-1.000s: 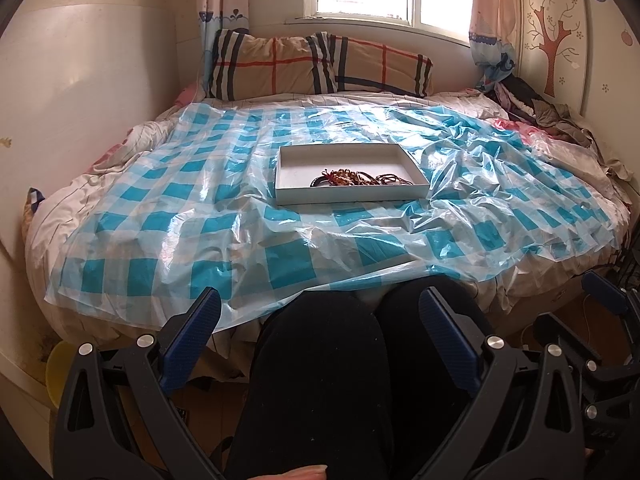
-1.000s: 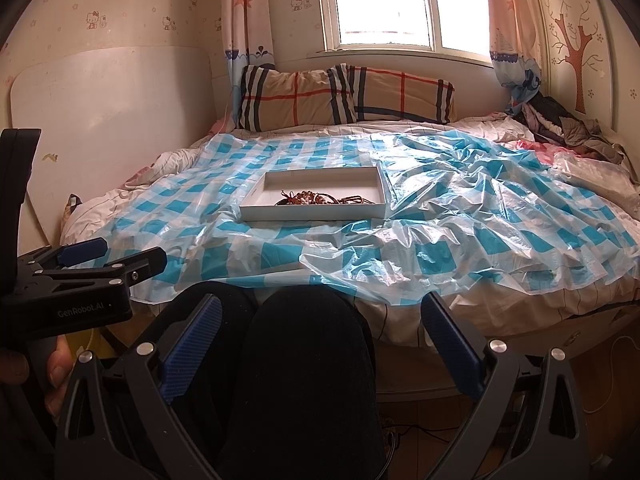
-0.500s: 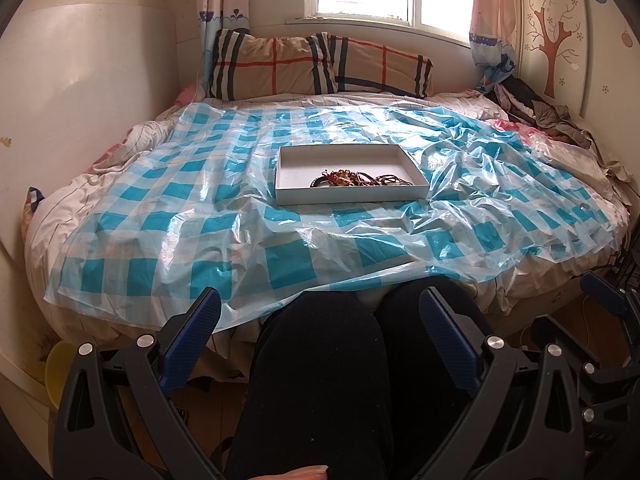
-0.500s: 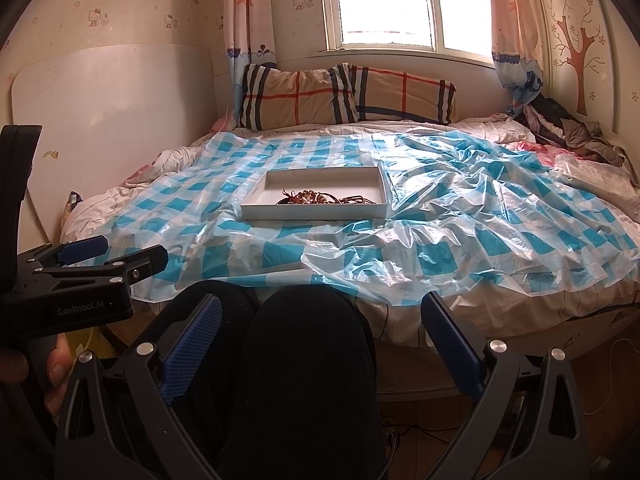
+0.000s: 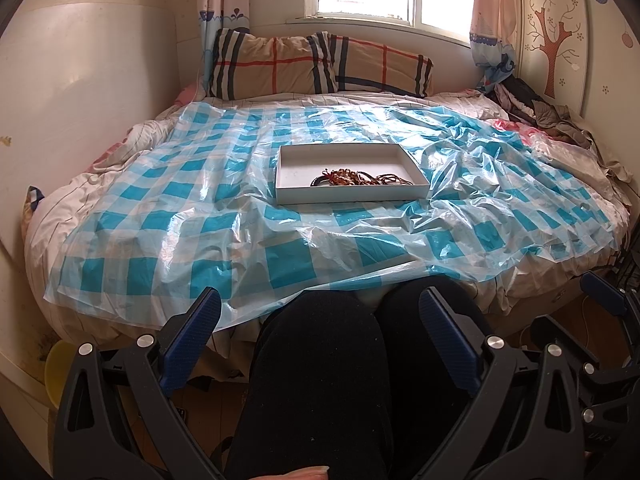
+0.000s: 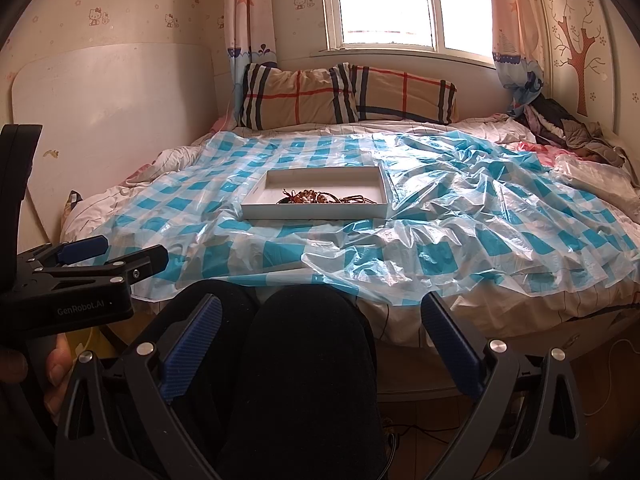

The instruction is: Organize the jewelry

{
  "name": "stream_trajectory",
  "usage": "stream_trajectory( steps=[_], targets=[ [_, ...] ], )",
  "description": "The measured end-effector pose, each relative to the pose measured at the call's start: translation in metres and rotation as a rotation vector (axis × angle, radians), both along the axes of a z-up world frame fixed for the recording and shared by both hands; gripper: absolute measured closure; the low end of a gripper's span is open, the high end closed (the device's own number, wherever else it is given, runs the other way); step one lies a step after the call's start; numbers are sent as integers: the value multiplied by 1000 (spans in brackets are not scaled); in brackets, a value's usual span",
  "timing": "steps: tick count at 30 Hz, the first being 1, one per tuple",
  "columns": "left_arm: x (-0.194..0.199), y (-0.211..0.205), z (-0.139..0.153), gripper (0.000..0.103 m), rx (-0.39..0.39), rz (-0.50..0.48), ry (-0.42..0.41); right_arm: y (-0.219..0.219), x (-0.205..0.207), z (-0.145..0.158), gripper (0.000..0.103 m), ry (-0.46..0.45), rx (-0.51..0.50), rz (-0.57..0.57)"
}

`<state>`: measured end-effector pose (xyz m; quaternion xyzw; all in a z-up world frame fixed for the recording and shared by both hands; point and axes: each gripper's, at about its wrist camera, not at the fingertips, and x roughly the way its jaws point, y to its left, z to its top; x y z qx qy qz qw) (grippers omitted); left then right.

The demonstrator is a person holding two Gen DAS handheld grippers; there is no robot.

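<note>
A white shallow box (image 5: 352,196) lies on the blue-and-white checked plastic sheet (image 5: 200,216) that covers the bed (image 5: 48,216), about midway between the bed's near edge and the pillows. Inside the box, a tangled heap of jewelry (image 5: 360,179), brown beads and dark cords, sits against the box's near wall, toward its right half; single pieces cannot be told apart. The sheet lies flat on the left half of the bed and is crumpled into glossy folds on the right half, up to the box's right side.

Two plaid pillows (image 6: 348,94) lean at the far edge of the bed under the window (image 6: 400,4). A pile of clothes (image 6: 568,128) fills the far right corner.

The left gripper (image 5: 320,332) hangs released, its blue-padded fingers (image 5: 192,332) spread wide and holding nothing, low before the near edge of the bed and above the person's knees (image 5: 320,380) in dark trousers. The right gripper (image 6: 320,332) is likewise released and empty, fingers wide apart over the knees. In the right wrist view the left gripper appears at the left, gripped by a hand (image 6: 56,372). Both tools are well apart from the box.
</note>
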<state>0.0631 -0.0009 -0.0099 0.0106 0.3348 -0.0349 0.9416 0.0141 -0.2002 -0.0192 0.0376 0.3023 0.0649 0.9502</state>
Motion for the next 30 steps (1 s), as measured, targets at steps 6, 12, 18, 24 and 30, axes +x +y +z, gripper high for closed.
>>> stream_trajectory(
  steps=[6, 12, 18, 24, 30],
  targets=[
    [1, -1, 0, 8, 0, -1, 0, 0, 0, 0, 7, 0, -1, 0],
    [1, -1, 0, 8, -1, -1, 1, 0, 0, 0, 7, 0, -1, 0],
    [-2, 1, -1, 8, -1, -1, 3, 1, 0, 0, 7, 1, -1, 0],
    [-10, 1, -5, 8, -52, -39, -3, 4, -2, -2, 7, 11, 2, 8],
    [-21, -8, 6, 8, 13, -44, -71, 3, -6, 0, 7, -11, 1, 4]
  ],
)
